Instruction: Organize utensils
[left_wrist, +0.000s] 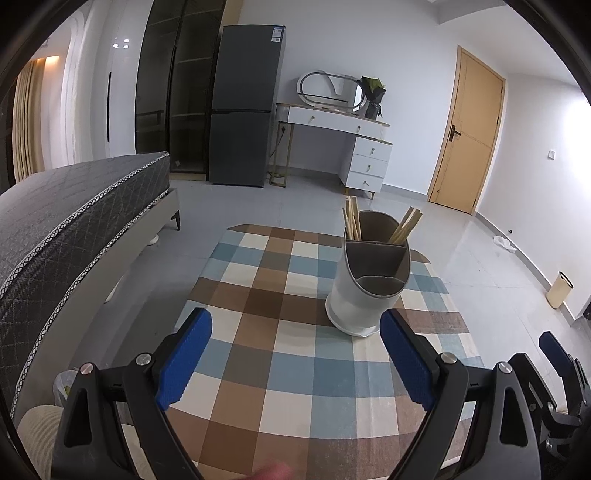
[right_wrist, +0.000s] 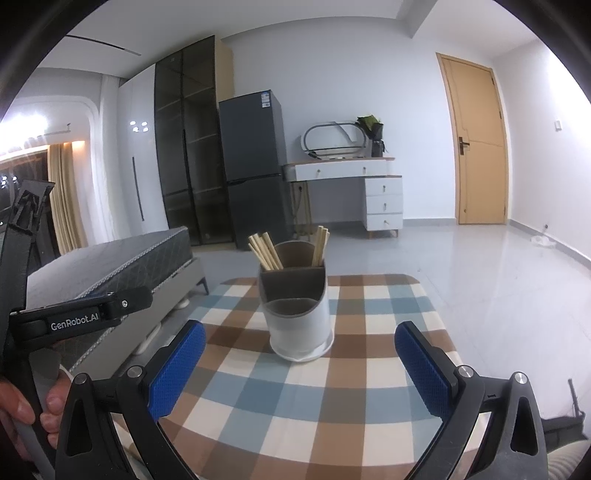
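Observation:
A white and grey utensil holder (left_wrist: 369, 284) with several compartments stands on the checked tablecloth (left_wrist: 280, 369). Wooden chopsticks (left_wrist: 352, 223) stick up from its two rear compartments; the front compartments look empty. My left gripper (left_wrist: 295, 354) is open and empty, a little short of the holder and to its left. In the right wrist view the holder (right_wrist: 297, 314) stands ahead with chopsticks (right_wrist: 266, 251) in it. My right gripper (right_wrist: 299, 369) is open and empty, just in front of the holder. The left gripper's body (right_wrist: 74, 314) shows at the left edge there.
A bed with a grey mattress (left_wrist: 74, 221) lies close along the table's left side. A fridge (left_wrist: 243, 107), a white desk (left_wrist: 343, 129) and a wooden door (left_wrist: 465, 133) stand at the far wall. A small bin (left_wrist: 559, 290) sits on the floor at the right.

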